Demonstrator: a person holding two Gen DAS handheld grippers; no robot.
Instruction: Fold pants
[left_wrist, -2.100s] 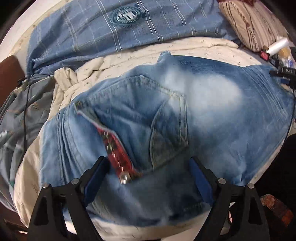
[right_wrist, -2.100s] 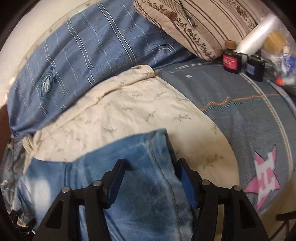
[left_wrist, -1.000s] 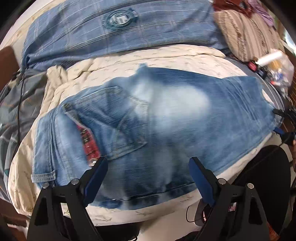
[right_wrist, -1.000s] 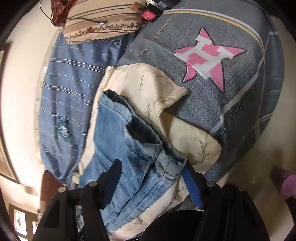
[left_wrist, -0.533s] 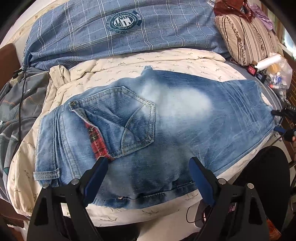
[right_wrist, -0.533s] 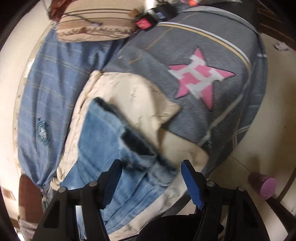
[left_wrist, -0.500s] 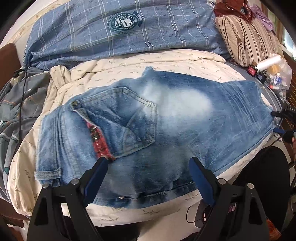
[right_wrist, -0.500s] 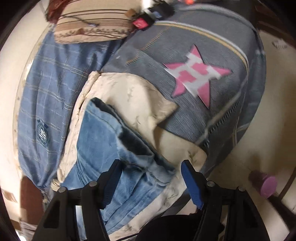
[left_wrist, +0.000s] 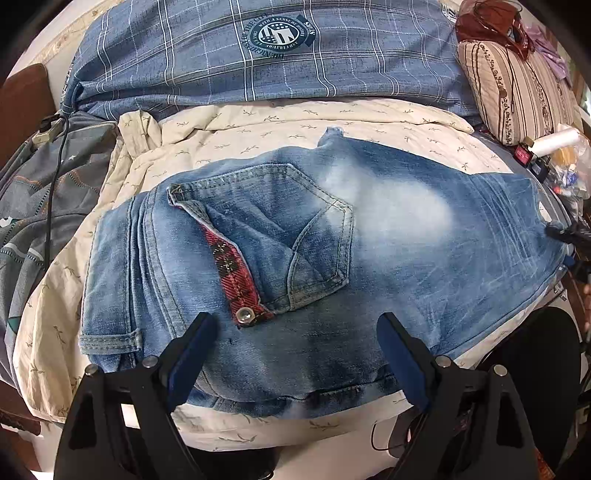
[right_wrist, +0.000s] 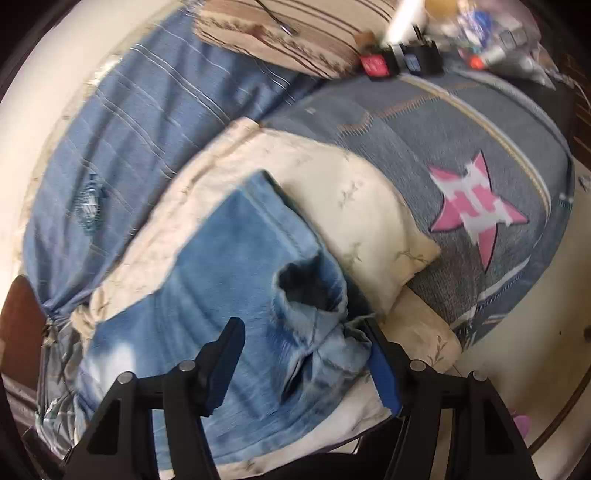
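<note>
Bed: I work over a bed (left_wrist: 258, 122) laid with a cream sheet, a blue checked blanket behind it and a striped pillow (left_wrist: 517, 85) far right.
Left view, pants: the jeans (left_wrist: 369, 236) lie flat across the cream sheet, back pocket (left_wrist: 280, 229) up, waistband to the left, a red plaid lining showing at the pocket flap.
Left view, claw: my left claw (left_wrist: 295, 354) hangs just over the near edge of the denim, fingers wide apart, gripping nothing.
Right view, pants: the picture is blurred; the leg end of the jeans (right_wrist: 236, 295) lies bunched near the bed's edge, one hem opening (right_wrist: 310, 284) gaping dark.
Right view, claw: my right claw (right_wrist: 303, 358) sits spread around that crumpled hem, and I cannot see the pads pressing cloth.
Progress: I judge the legs doubled over one another lengthwise; the hem end looks untidy.
Left to do: straighten the cuffs, then fold the length toward the waistband.
</note>
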